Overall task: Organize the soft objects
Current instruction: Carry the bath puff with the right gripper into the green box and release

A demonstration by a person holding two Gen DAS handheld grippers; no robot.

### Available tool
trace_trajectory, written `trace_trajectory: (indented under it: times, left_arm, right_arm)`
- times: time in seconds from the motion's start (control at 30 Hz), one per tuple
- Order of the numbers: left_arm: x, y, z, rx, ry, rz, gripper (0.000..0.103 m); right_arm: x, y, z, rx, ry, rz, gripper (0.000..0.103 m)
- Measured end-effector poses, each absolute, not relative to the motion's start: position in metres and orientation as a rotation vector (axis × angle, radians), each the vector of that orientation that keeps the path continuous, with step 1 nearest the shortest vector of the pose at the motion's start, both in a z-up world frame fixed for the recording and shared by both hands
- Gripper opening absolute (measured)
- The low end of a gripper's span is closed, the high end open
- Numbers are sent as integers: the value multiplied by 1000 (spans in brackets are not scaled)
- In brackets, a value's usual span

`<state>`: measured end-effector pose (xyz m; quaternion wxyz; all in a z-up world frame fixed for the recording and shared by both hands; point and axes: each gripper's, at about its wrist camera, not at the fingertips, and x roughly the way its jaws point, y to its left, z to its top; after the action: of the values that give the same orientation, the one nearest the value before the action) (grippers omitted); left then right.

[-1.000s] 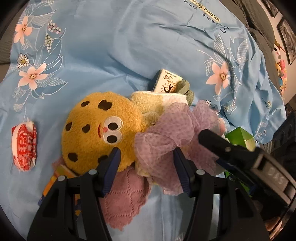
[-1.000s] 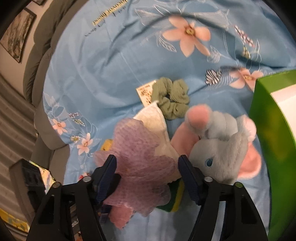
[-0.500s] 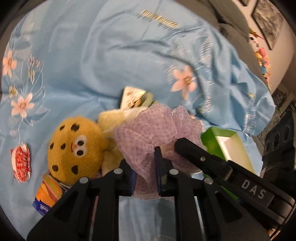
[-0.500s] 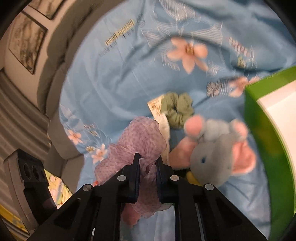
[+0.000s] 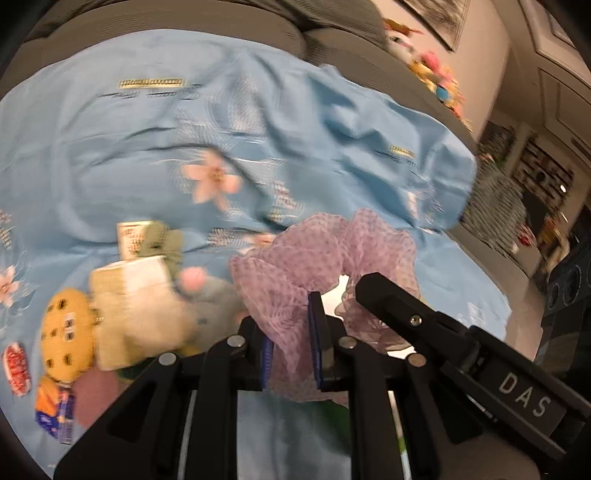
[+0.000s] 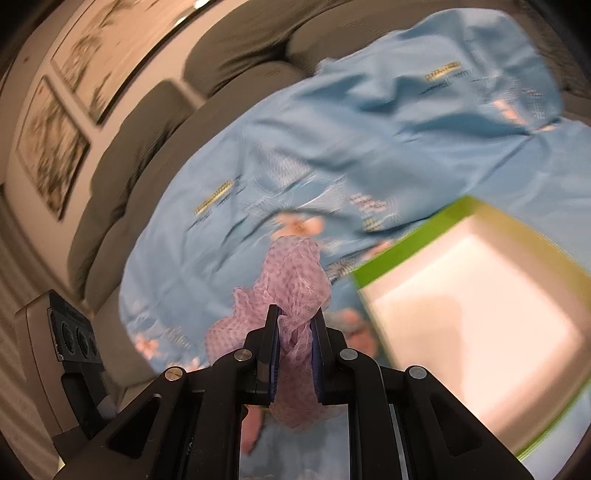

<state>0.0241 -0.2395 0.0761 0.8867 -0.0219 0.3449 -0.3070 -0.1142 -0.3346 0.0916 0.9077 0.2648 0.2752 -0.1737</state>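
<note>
Lilac mesh scrunchie [image 5: 325,258], loose between both grippers' jaws a second ago, now pinched and lifted.

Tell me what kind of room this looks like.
Most likely a home living room. A grey sofa with plump back cushions is draped in a blue floral sheet, framed pictures hang on the wall behind it, and blurred shelving stands farther off.

Grey sofa [image 5: 229,26] under blue floral sheet [image 5: 110,147]; plush toys [image 5: 66,332], green box [image 6: 476,314] on sheet.
</note>
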Motion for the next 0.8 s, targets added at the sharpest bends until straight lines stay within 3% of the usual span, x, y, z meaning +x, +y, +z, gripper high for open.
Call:
trace_trajectory:
  times: [0.33, 0.67, 0.8]
  left_arm:
    - [20, -329, 49, 20, 800, -750, 13]
    - [21, -355, 12, 50, 910, -777, 14]
    - [25, -354, 8, 36, 935, -768, 21]
  right_arm:
    - [-161, -409, 81, 718, 548, -557, 16]
    - [-173, -441, 57, 800, 632, -681, 16]
    - [-176, -444, 54, 822, 641, -727, 20]
